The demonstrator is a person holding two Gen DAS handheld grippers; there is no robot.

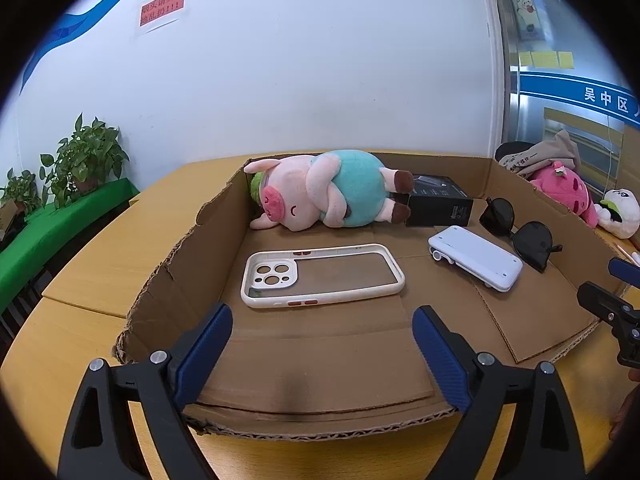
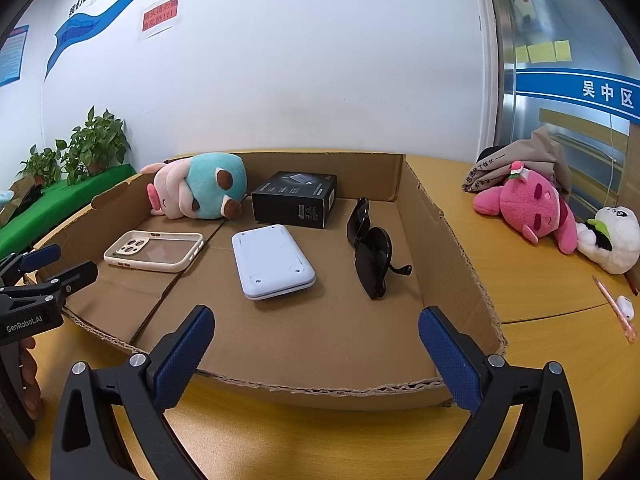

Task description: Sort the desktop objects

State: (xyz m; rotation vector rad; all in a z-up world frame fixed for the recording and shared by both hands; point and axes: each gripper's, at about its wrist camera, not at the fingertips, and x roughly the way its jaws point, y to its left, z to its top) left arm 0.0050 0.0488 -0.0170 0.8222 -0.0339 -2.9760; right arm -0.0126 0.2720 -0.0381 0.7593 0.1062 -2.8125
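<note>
Both the left gripper and right gripper are wide open and hold nothing. They sit at the low torn front edge of the cardboard box, with bare floor before the phone case.

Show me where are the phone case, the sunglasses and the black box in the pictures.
phone case [image 1: 322, 274]: left wrist view, on its clear back panel.
sunglasses [image 2: 373, 258]: right wrist view, on the nearer dark lens.
black box [image 2: 294, 199]: right wrist view, on its front side.
</note>
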